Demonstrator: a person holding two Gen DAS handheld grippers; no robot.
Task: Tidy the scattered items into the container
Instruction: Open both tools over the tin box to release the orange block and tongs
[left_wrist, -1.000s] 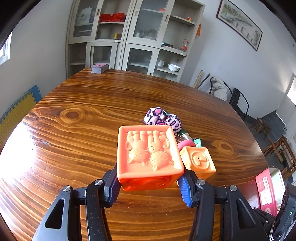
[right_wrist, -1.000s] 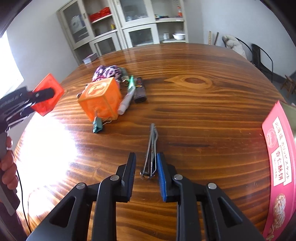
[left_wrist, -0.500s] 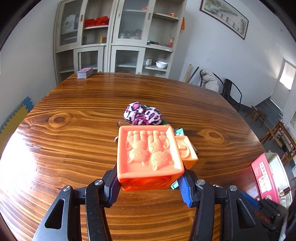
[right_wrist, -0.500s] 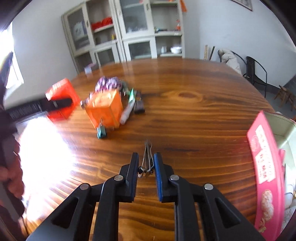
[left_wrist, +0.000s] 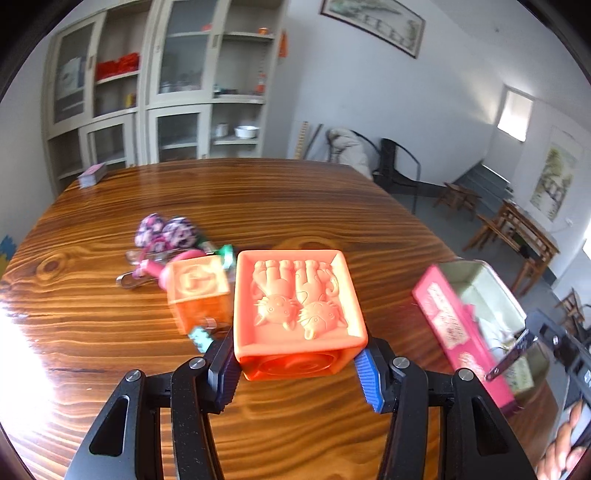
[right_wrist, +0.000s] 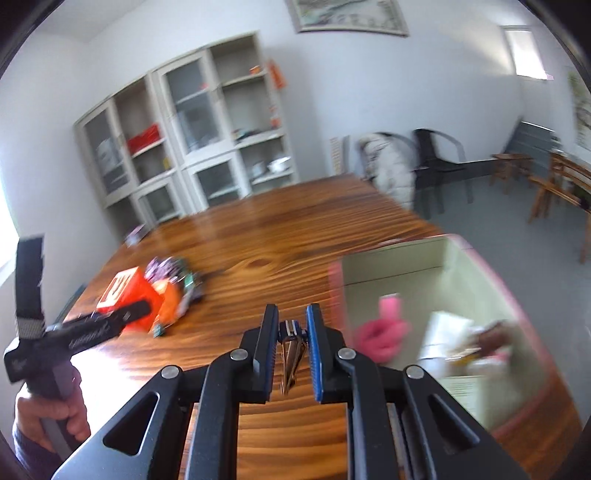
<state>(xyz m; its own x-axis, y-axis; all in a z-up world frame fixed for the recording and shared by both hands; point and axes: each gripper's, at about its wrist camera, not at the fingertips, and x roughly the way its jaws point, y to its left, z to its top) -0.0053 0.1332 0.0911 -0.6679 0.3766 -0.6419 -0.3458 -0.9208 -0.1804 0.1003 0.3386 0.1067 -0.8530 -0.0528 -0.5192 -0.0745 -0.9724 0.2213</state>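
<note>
Two grips: left jaws pinch orange cube (left_wrist: 299, 314) (embossed cats); right jaws pinch metal clip (right_wrist: 291, 345).

Office-like meeting room: large round wooden tabletop (left_wrist: 280, 199), glass-door cabinets (left_wrist: 162, 96), framed painting (left_wrist: 373, 26), chairs (right_wrist: 439, 166) along the wall.
</note>
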